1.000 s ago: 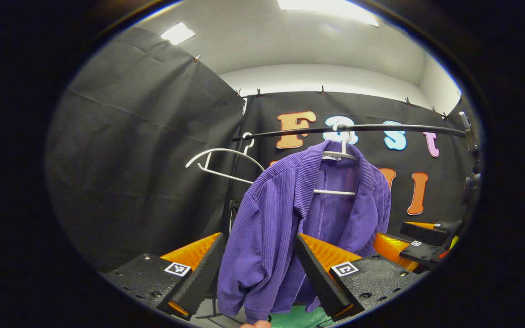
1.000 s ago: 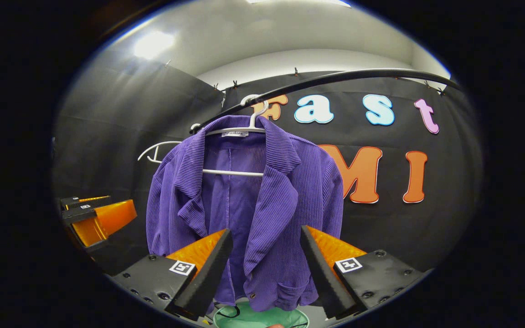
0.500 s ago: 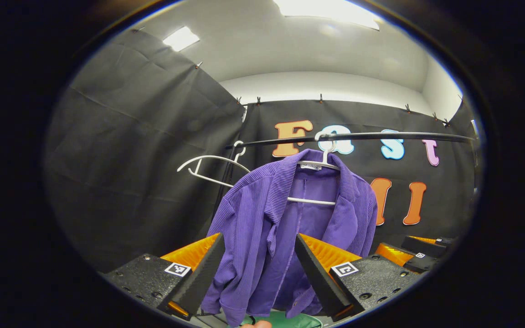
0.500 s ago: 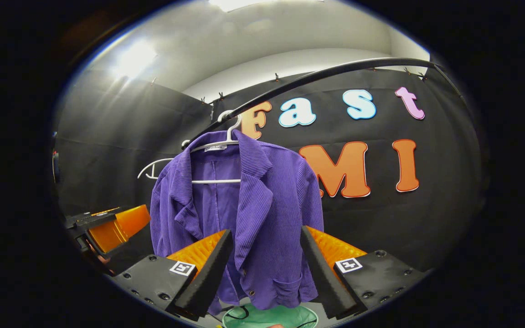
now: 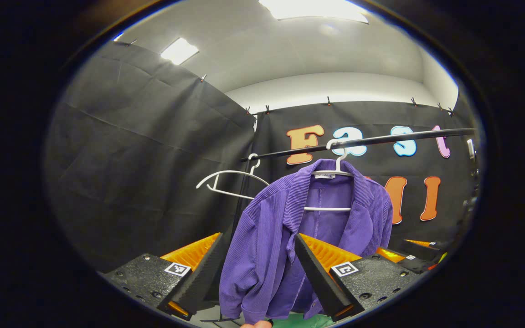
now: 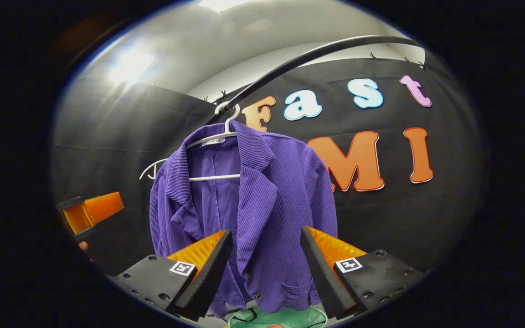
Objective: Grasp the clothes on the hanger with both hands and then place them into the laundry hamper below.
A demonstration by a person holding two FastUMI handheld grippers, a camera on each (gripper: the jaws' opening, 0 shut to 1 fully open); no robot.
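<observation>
A staged recording booth: black cloth walls [image 5: 153, 150] clipped up under a white ceiling [image 5: 299, 50] with panel lights [image 5: 179, 50].

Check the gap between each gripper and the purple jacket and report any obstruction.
Nothing visible blocks either approach. The purple jacket hangs ahead of the open left gripper and the open right gripper; the empty hanger hangs off to one side.

Purple ribbed jacket [image 6: 262, 205] hanging open on hanger, green hamper [image 6: 276, 318] below
</observation>
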